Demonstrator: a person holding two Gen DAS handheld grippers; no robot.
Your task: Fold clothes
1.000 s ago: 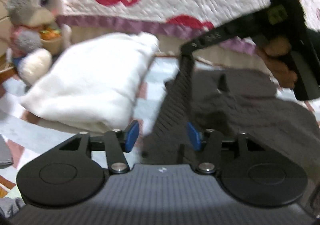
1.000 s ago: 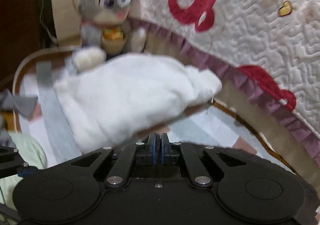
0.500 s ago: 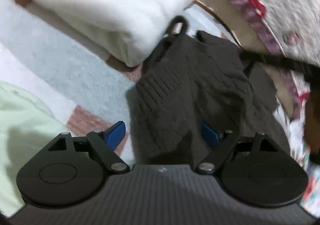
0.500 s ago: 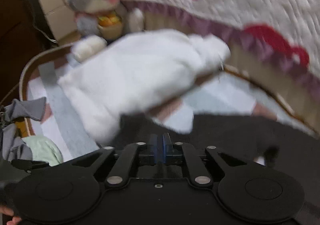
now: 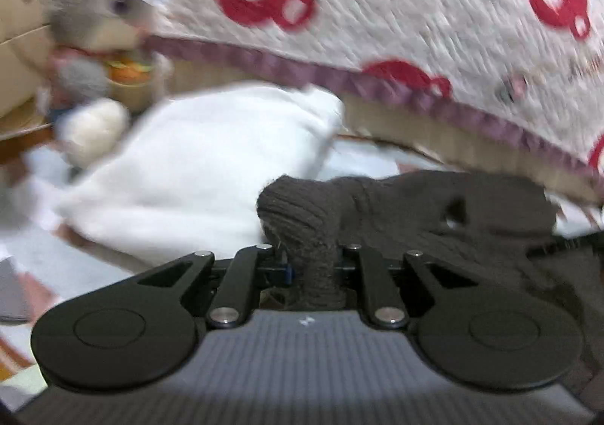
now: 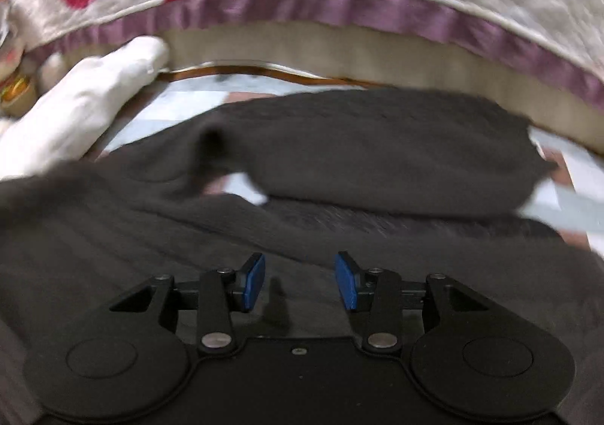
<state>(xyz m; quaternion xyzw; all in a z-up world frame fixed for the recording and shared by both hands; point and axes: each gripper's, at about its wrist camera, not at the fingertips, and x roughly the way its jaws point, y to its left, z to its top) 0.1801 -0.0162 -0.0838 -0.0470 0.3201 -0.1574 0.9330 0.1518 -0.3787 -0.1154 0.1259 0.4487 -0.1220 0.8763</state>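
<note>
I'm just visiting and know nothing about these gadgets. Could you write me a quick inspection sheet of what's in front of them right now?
Surface: patchwork mat in pale blue, white and pink squares.
Job's things: dark brown knitted sweater lying rumpled on the mat; folded white garment beside it.
Clutter: plush rabbit behind the white garment, blurred.
Grippers: left gripper closing, a bunch of the sweater pinched between its pads; right gripper opening, over the sweater, nothing between its blue pads.
Cables: nothing seen.
Surroundings: white quilt with red shapes and a purple frill hanging behind the mat; cardboard box at far left.
</note>
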